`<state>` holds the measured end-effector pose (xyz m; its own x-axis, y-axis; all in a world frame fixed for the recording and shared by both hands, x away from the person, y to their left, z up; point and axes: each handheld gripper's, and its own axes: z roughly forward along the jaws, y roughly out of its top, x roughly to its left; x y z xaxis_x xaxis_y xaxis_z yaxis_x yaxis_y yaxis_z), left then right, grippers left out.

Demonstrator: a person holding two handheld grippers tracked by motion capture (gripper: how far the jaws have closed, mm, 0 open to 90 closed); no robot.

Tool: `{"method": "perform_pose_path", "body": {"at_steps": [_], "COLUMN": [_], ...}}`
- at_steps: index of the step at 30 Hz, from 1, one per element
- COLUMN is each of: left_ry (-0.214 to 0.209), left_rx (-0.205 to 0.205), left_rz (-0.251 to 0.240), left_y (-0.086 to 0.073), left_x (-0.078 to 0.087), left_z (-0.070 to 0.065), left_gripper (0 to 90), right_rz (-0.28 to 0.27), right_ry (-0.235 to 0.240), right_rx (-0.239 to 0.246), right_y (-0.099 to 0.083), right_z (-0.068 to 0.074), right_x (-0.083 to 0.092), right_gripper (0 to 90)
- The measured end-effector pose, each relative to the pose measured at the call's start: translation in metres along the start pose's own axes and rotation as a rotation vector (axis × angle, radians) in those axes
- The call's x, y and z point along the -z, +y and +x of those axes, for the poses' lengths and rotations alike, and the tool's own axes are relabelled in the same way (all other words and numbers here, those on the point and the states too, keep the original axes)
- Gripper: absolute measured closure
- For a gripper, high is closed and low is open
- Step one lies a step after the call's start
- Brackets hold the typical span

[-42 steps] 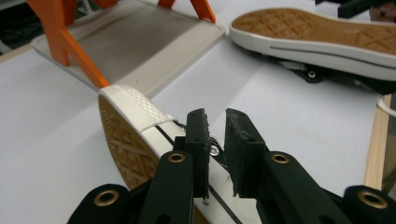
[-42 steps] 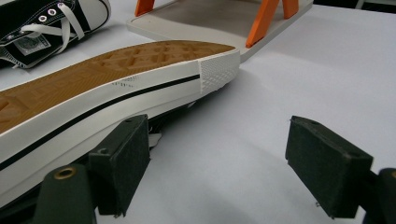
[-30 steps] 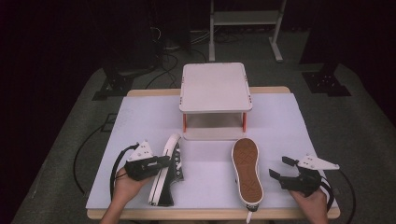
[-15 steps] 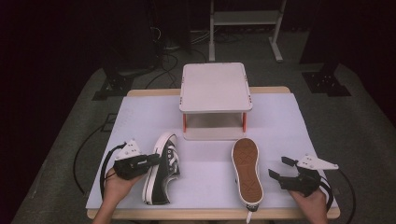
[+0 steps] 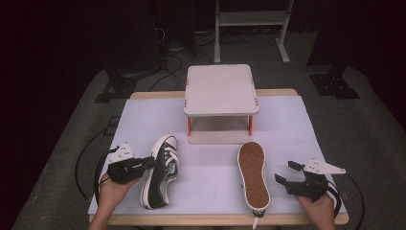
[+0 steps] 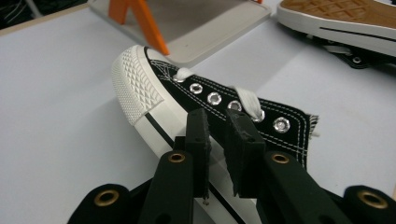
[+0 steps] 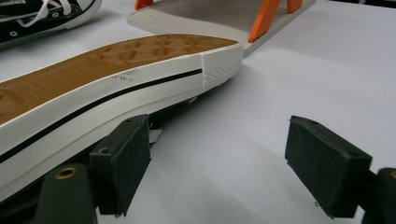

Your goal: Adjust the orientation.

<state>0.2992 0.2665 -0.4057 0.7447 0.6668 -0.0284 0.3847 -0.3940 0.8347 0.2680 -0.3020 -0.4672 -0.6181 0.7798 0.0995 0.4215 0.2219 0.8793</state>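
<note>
Black-and-white sneaker (image 5: pixel 160 173) shifted leftward, upright, toe toward shelf (image 5: pixel 220 89).

Table (image 5: pixel 297 124) with sneakers (image 5: pixel 160 172), stand (image 5: pixel 220 103)

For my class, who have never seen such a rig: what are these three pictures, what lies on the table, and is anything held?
A person holds a two-fingered tool in each hand. One camera looks down from above; one rides on each tool, looking along its black fingers. On the white table stand a small two-level stand, an upright black sneaker and a second sneaker turned sole-up. The left gripper pinches the upright sneaker's side by its eyelets. The right gripper is open beside the overturned sneaker, holding nothing.
</note>
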Motion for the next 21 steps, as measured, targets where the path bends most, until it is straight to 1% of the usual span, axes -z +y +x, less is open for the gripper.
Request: {"method": "perform_pose_path", "body": {"at_steps": [1,3,4,5,6,7,11,14,15,17,18,19,20,21], "left_ry": [0.007,0.013,0.013,0.021,0.023,0.022,0.02,0.017,0.011,0.009,0.009,0.017,0.033,0.03], "left_rx": [0.034,0.088,0.088,0.131,0.152,0.163,0.188,0.192,0.196,0.199,0.195,0.2,0.203,0.205], "left_rz": [0.0,-0.035,-0.035,-0.06,-0.074,-0.079,-0.09,-0.084,-0.076,-0.072,-0.066,-0.06,-0.043,-0.039], "left_y": [-0.004,-0.008,-0.008,-0.01,-0.011,-0.012,-0.011,-0.01,-0.008,-0.006,-0.005,-0.004,-0.002,-0.002], "left_x": [0.005,0.012,0.012,0.019,0.022,0.024,0.027,0.025,0.022,0.021,0.02,0.018,0.015,0.014], "left_z": [0.007,0.014,0.014,0.019,0.021,0.022,0.022,0.018,0.015,0.012,0.011,0.008,0.006,0.005], "left_gripper": [78.2,77.7,77.3,76.1,75.8,74.1,69.7,64.7,62.1,58.4,58.4,56.6,49.0,48.7], "right_rz": [0.002,0.004,0.007,0.009,0.009,0.009,0.016,0.018,0.02,0.021,0.021,0.021,0.02,0.021], "right_ry": [-0.002,-0.003,-0.003,-0.004,-0.004,-0.003,-0.002,-0.004,-0.004,-0.003,-0.003,-0.003,-0.001,0.0], "right_rx": [0.003,0.005,0.002,0.003,0.005,0.008,0.013,0.015,0.015,0.016,0.016,0.016,0.015,0.016], "right_y": [0.0,0.0,0.0,0.0,0.0,0.0,0.0,0.0,0.0,0.0,0.0,0.0,0.0,0.0], "right_z": [0.0,0.0,0.0,0.0,0.0,0.0,0.002,0.002,0.003,0.003,0.003,0.003,0.003,0.003], "right_x": [0.0,-0.001,-0.001,-0.001,-0.002,-0.003,-0.004,-0.004,-0.004,-0.004,-0.004,-0.004,-0.004,-0.004], "right_gripper": [21.5,21.5,21.5,21.5,21.5,21.7,21.8,21.8,21.8,21.8,21.8,21.8,21.8,21.8]}}
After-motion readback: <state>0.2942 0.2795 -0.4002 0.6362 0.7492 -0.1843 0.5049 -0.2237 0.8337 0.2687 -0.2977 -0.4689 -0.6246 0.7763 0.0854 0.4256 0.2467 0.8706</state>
